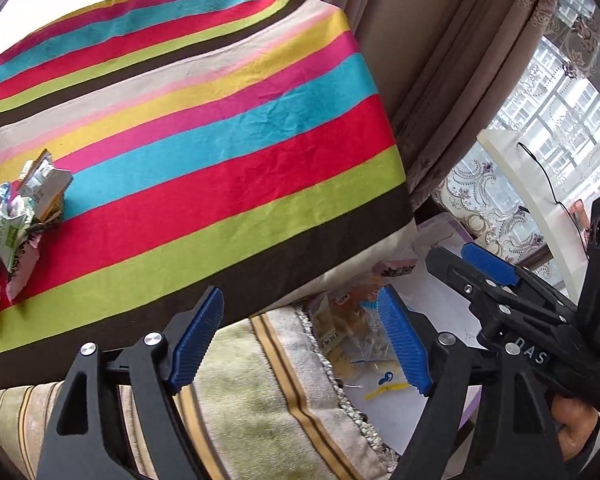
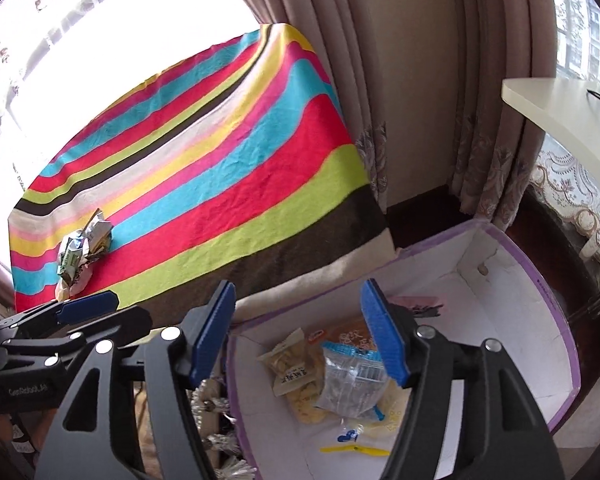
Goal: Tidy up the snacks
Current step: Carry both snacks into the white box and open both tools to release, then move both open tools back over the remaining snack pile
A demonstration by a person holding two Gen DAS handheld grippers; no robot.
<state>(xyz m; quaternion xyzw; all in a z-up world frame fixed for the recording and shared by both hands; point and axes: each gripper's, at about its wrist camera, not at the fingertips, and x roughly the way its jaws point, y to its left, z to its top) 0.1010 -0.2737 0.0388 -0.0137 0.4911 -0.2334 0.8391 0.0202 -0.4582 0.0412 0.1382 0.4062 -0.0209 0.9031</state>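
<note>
A white box with a purple rim (image 2: 556,312) stands on the floor beside the table. Several snack packets lie in it, among them a cream chip packet (image 2: 292,376) and a clear packet (image 2: 352,384). My right gripper (image 2: 300,332) hangs open above these packets with nothing between its blue pads. My left gripper (image 1: 300,336) is open too and empty, over the box's near edge, where the packets (image 1: 352,320) show between its fingers. A crumpled pile of more snack packets (image 1: 16,216) (image 2: 82,252) lies on the striped cloth, far to the left of both grippers.
The striped cloth (image 1: 220,140) covers a table and hangs over its edge next to the box. A fringed, striped cushion (image 1: 260,380) lies below my left gripper. Curtains (image 2: 380,80) and a white shelf (image 2: 572,116) stand behind the box. A yellow plastic strip (image 2: 356,449) lies on the box floor.
</note>
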